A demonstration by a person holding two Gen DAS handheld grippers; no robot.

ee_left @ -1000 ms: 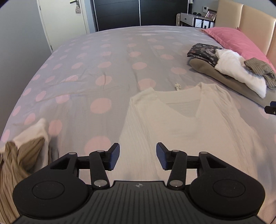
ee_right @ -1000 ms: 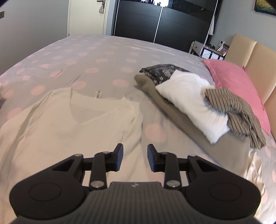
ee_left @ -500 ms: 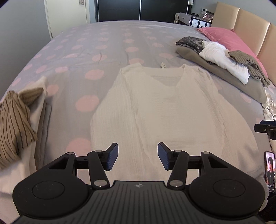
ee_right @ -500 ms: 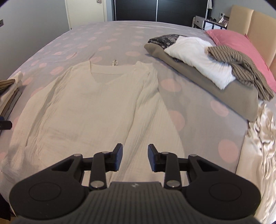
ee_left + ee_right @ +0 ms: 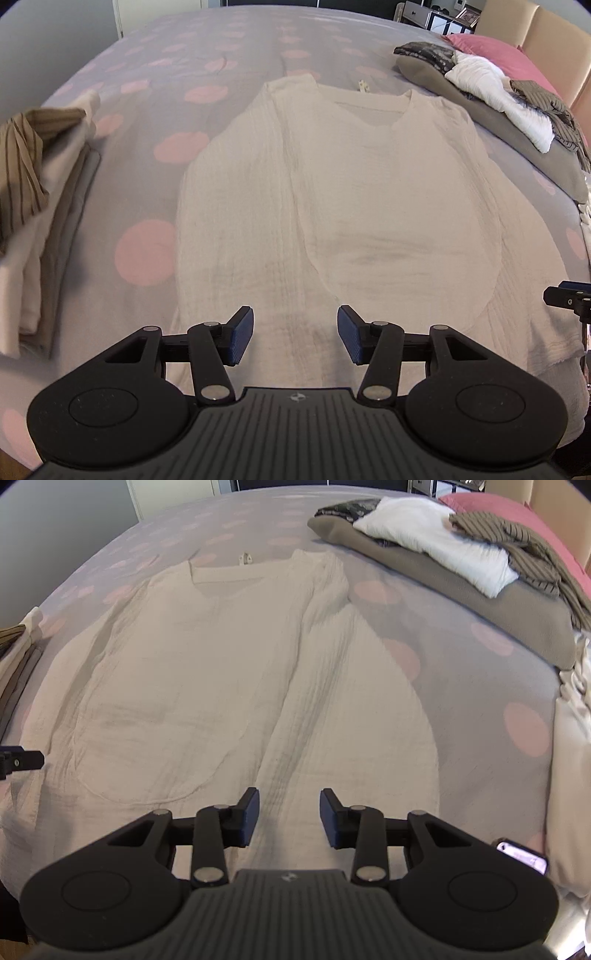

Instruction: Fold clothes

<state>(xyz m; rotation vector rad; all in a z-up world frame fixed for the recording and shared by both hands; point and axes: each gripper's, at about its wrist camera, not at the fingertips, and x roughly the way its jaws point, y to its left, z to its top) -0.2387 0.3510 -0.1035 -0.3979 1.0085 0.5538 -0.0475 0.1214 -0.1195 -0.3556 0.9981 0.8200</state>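
Tongs (image 5: pixel 295 334) lower now; shirt (image 5: pixel 332 206) hem hidden.

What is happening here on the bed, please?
A person holds a two-finger gripper in each hand above a cream V-neck top that lies spread flat on the dotted bedspread. The left gripper is open and grips nothing. The right gripper is opening, with nothing pinched between its jaws. Both hang over the hem of the top. A stack of folded clothes lies to the left, and an unfolded pile waits near the pink pillow.
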